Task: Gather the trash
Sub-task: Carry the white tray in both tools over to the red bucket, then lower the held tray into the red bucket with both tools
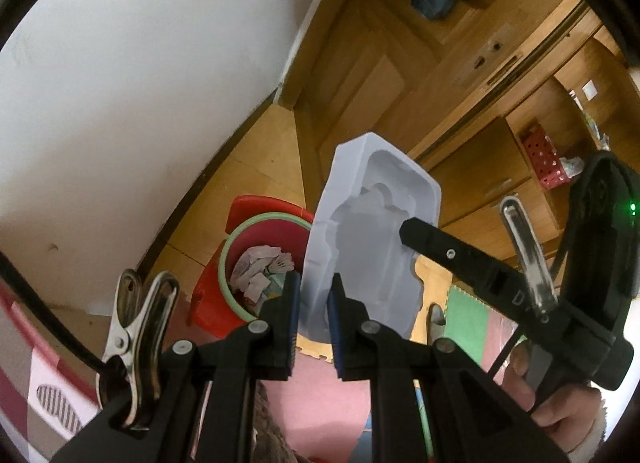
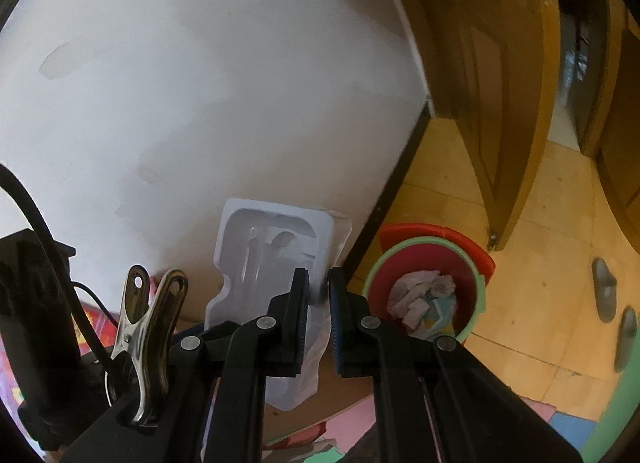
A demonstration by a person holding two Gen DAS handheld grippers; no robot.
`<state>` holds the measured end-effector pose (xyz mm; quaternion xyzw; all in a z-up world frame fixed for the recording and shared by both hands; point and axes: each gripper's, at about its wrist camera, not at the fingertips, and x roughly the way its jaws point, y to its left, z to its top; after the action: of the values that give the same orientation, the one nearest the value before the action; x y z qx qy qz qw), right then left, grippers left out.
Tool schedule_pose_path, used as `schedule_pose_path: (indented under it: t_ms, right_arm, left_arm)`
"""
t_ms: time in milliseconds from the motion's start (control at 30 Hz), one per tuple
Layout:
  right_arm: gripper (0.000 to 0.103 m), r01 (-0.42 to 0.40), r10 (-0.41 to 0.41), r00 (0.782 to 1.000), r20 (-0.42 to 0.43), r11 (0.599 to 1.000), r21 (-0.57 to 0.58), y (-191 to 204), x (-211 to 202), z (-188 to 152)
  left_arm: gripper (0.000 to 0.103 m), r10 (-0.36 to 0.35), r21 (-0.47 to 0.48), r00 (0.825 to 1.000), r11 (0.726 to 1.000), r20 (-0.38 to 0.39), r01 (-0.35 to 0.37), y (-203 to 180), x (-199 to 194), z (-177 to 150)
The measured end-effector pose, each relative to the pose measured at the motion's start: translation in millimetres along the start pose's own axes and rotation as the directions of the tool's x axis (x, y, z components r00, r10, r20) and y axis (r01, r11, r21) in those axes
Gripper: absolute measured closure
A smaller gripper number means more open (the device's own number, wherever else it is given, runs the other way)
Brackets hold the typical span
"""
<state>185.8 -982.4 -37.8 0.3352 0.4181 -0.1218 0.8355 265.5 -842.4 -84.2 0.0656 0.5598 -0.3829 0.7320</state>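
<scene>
Left wrist view: left hand-held gripper is clenched on the lower edge of a white moulded tray, which stands up in the air between the fingers. The right hand-held gripper reaches in from the right and touches the tray's far side. Bin, red with a green rim, sits on the floor just left of the tray and already holds crumpled paper.

Right wrist view: right hand-held gripper is clenched on the tray's edge. Bin lies to the right, near but not under the tray.

Judgement: some trash is collected; the tray is carried by both grippers but not yet over the bin. Left to do: bring it above the opening and release.
</scene>
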Motion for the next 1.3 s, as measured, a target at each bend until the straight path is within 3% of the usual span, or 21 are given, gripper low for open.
schedule_pose_path:
  t_ms: [467, 700, 900, 1300]
  right_arm:
    - [0.092, 0.048, -0.040, 0.997, -0.064, 0.991, 0.123, -74.0, 79.7, 9.0]
    - [0.092, 0.085, -0.062, 0.992, -0.112, 0.973, 0.215, -124.6, 132.7, -6.2]
    - [0.092, 0.112, -0.075, 0.985, -0.155, 0.962, 0.248, -149.1, 161.3, -13.1]
    - [0.092, 0.144, -0.085, 0.974, -0.212, 0.950, 0.277, -174.8, 210.7, -13.9]
  left_arm:
    - [0.089, 0.022, -0.088, 0.990, 0.996, -0.139, -0.034, 17.7, 120.9, 15.0]
    - [0.088, 0.052, -0.129, 0.973, 0.988, -0.225, -0.083, 27.0, 193.6, 6.4]
    - [0.087, 0.067, -0.200, 0.955, 0.971, -0.288, -0.129, 36.1, 227.4, -1.1]
    - [0.087, 0.137, -0.123, 0.921, 0.974, -0.364, -0.193, 50.0, 294.6, 15.1]
